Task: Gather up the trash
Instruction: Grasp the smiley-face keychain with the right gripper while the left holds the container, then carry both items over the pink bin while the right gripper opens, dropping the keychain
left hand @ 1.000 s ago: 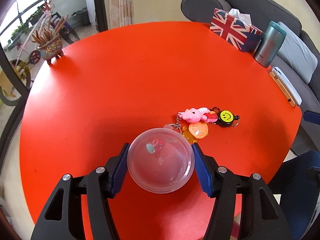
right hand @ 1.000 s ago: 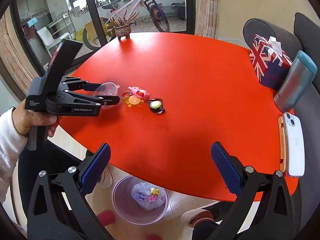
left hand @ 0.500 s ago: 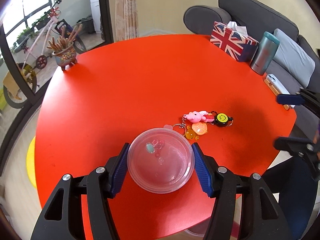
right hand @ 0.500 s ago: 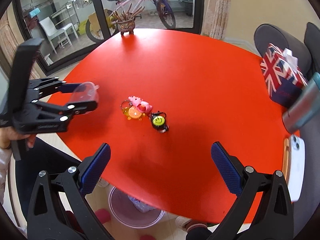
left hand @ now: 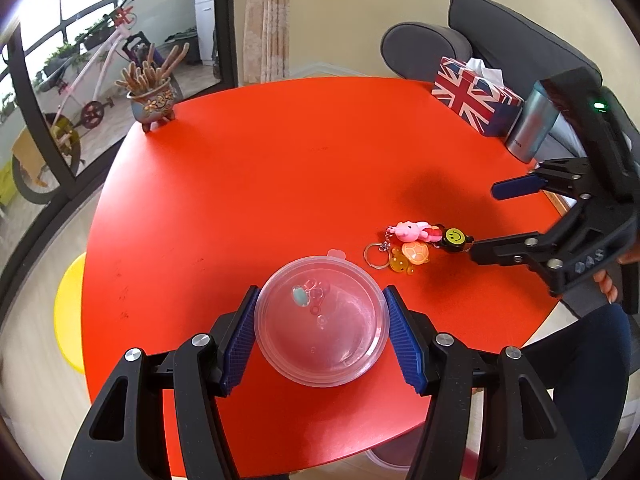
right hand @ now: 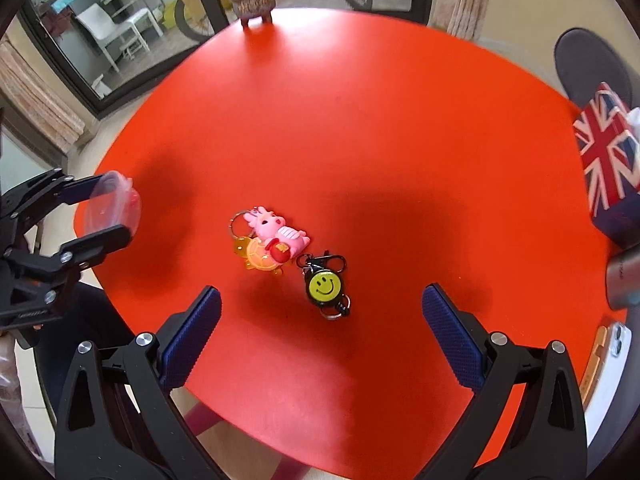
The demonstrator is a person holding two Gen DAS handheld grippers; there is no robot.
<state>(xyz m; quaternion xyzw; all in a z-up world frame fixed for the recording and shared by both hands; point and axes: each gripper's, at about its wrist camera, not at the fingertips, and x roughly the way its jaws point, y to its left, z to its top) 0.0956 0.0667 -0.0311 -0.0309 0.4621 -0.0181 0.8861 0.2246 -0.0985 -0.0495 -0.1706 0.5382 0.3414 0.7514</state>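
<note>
My left gripper (left hand: 321, 332) clamped on clear tub (left hand: 321, 322) above table (left hand: 260, 184); right gripper (right hand: 320, 320) wide open, empty, over keychains (right hand: 276, 242).

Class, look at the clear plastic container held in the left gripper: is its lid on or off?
On. The container shows a clear lid with a small tab at its far rim, and small beads sit inside. The left gripper clamps its sides.

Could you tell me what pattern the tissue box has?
Union Jack flag on the tissue box, clearest in left wrist view.

Two downward-tilted wrist views, near above the shared red table (left hand: 280, 168) and keychains (right hand: 280, 244).
</note>
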